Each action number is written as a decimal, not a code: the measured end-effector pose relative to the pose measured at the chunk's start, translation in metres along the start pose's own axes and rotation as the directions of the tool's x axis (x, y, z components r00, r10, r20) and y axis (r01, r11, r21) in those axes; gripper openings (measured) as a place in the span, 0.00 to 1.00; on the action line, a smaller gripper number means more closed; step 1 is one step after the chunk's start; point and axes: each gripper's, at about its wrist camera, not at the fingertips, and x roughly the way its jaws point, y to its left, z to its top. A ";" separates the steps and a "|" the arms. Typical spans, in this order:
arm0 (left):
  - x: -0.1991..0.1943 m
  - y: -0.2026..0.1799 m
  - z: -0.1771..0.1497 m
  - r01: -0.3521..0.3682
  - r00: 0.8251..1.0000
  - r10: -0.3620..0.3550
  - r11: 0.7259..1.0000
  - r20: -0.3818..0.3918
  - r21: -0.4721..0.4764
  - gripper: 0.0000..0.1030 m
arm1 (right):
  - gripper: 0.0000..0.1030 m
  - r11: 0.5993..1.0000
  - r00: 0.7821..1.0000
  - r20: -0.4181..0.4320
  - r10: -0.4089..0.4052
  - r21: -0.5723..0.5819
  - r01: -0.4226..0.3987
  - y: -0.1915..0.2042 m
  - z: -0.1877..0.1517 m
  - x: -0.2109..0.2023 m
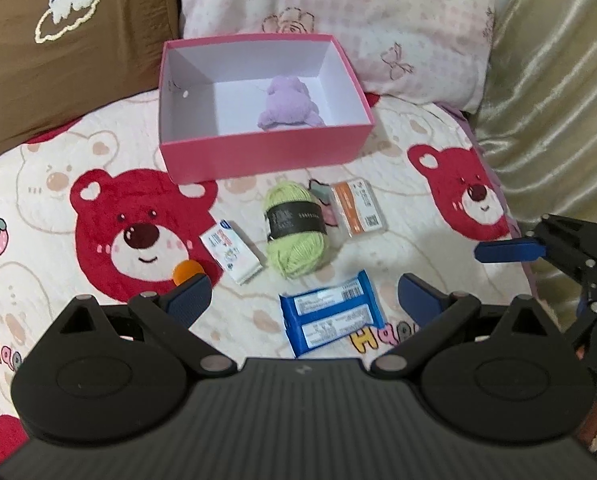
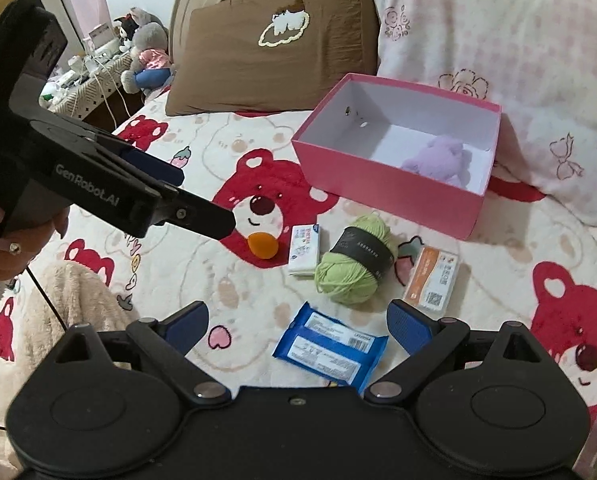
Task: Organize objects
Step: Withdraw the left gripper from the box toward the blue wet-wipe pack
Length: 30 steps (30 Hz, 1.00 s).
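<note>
A pink box [image 1: 258,156] sits open-topped on the bed [image 1: 58,208], roomy inside to the left of a purple plush [image 1: 288,106]. In front of the box, a green yarn ball [image 1: 294,232], small packets and a blue wrapper [image 1: 330,316] crowd the bedcover; pillows [image 1: 338,8] block behind it.

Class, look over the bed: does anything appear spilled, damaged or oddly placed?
Nothing is spilled or damaged. Only the purple plush is in the pink box; the green yarn and blue packet lie loose on the blanket.
</note>
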 end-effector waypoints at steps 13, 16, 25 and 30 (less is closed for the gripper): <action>0.027 -0.008 -0.050 0.024 0.997 -0.022 0.999 -0.074 0.026 0.98 | 0.95 0.997 0.997 -0.077 -0.029 0.071 0.035 -0.018 -0.033 0.021; 0.036 -0.007 -0.058 0.026 0.997 -0.025 1.000 -0.075 0.016 0.98 | 0.93 0.995 0.993 -0.099 -0.063 0.077 0.070 -0.026 -0.038 0.029; 0.062 -0.001 -0.077 0.032 0.999 -0.032 0.999 -0.026 -0.024 0.96 | 0.89 0.958 0.985 -0.164 -0.046 0.273 0.091 -0.061 -0.051 0.059; 0.088 0.008 -0.083 0.043 0.998 -0.045 0.997 -0.036 -0.060 0.95 | 0.84 0.932 0.984 -0.176 -0.010 0.356 0.074 -0.074 -0.056 0.073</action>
